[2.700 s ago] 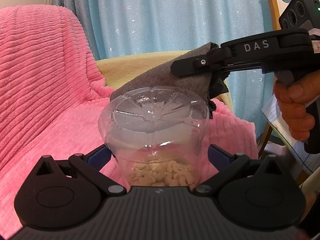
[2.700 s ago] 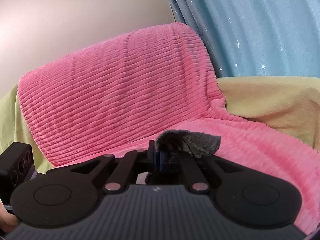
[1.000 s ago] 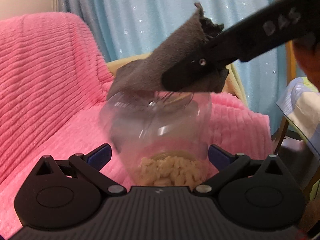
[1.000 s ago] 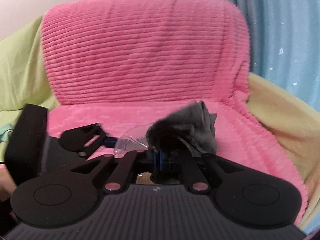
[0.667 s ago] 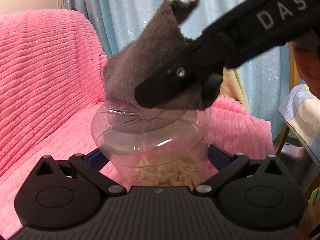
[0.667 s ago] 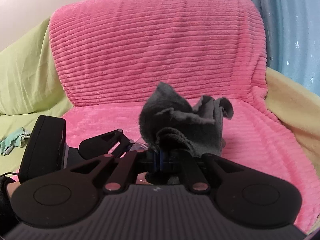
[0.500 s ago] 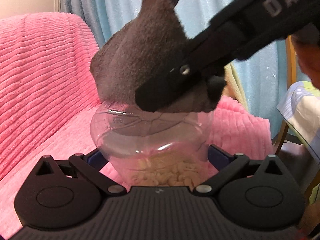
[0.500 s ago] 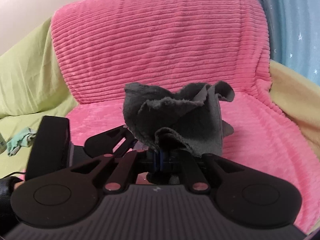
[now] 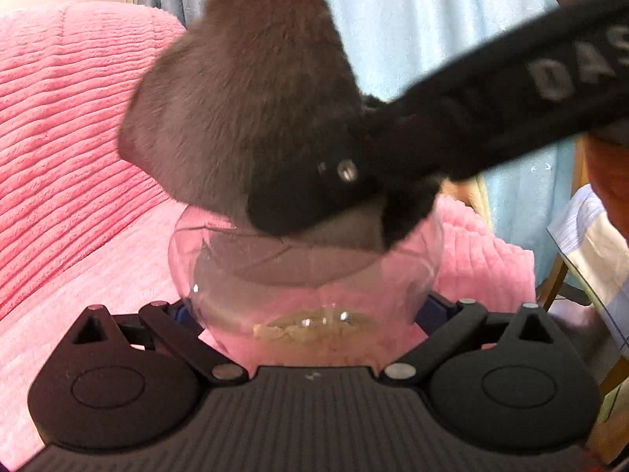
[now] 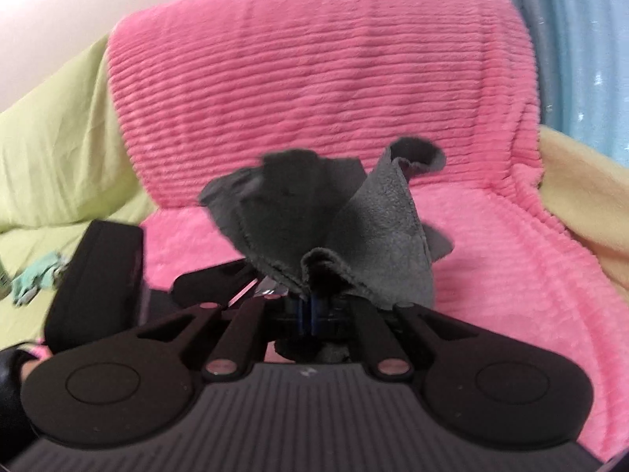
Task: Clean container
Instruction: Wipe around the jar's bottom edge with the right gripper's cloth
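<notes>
In the left wrist view, a pink ribbed blanket fills the left side, draped over a seat. At the centre bottom, the left gripper has its jaws closed on a clear plastic container, held from both sides with its bottom end pointing away from the camera. The container is see-through and rounded, with moulded ridges across its bottom. A pale, crumbly mass sits low inside it, near the camera; blur and glare make it hard to say what that is. The blue finger pads are mostly hidden behind the container's walls.

Over the container's far end lies a grey cloth, bunched and fuzzy, its lower fold pressed against the ridged bottom and its upper corner cut off by the frame's top edge. The right gripper comes in from the upper right, blurred, its jaws closed on the cloth. Behind hangs a light blue curtain. At the far right edge a hand is only partly in view, with a patterned fabric below it that is hard to identify.

In the right wrist view, green fabric lies at the left, then the left gripper's dark body, blurred. In the middle the cloth rises in folds from the clamped jaws, hiding nearly all of the container; only a small glint of clear plastic shows under it. Yellow fabric lies at the right.
</notes>
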`<state>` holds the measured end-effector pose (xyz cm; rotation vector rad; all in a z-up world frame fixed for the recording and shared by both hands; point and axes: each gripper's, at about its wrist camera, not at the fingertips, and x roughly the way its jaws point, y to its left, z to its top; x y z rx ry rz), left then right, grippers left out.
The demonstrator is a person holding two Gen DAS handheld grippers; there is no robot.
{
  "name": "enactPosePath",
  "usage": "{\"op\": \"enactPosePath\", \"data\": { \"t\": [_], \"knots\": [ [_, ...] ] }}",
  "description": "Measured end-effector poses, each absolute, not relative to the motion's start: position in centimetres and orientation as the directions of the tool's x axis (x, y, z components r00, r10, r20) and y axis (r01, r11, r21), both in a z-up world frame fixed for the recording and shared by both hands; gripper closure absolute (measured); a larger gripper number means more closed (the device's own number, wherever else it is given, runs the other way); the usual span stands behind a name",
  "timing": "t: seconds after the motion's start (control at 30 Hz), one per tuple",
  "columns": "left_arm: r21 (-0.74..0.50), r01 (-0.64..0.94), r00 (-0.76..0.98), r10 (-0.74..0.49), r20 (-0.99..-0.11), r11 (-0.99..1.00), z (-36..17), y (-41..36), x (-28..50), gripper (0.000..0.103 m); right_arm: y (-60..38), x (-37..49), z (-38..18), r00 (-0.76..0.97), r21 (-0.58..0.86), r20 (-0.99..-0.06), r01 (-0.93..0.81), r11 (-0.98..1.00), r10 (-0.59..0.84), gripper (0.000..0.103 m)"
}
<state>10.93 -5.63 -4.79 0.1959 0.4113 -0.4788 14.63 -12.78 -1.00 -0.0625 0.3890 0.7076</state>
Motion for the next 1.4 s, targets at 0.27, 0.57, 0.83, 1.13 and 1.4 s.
{"op": "enactPosePath", "data": {
  "t": [0.27,0.57,0.83,1.13,1.4],
  "knots": [
    [0.088,0.487,0.806,-0.407,-0.430,0.869,-4.4,-5.4,10.5,0.003,-14.4,13.2,-0.1,0.768,0.023,-0.321,-0.578,0.816,0.554,0.101],
    [0.092,0.502,0.799,-0.420,-0.431,0.860,-4.2,-5.3,10.2,0.002,-12.3,11.2,-0.7,0.749,-0.021,-0.362,-0.602,0.799,0.555,0.100],
    [0.086,0.483,0.816,-0.412,-0.405,0.871,-3.2,-3.3,9.3,0.003,-13.1,14.1,-1.7,0.810,-0.020,-0.343,-0.513,0.858,0.476,0.101],
    [0.129,0.501,0.814,-0.415,-0.407,0.856,-3.0,-4.4,9.6,0.007,-15.5,10.6,2.8,0.859,0.024,-0.152,-0.491,0.871,0.489,0.100],
    [0.116,0.497,0.816,-0.417,-0.400,0.860,-2.8,-4.2,10.1,0.007,-14.5,9.3,1.7,0.842,-0.049,-0.212,-0.516,0.855,0.496,0.100]
  ]
}}
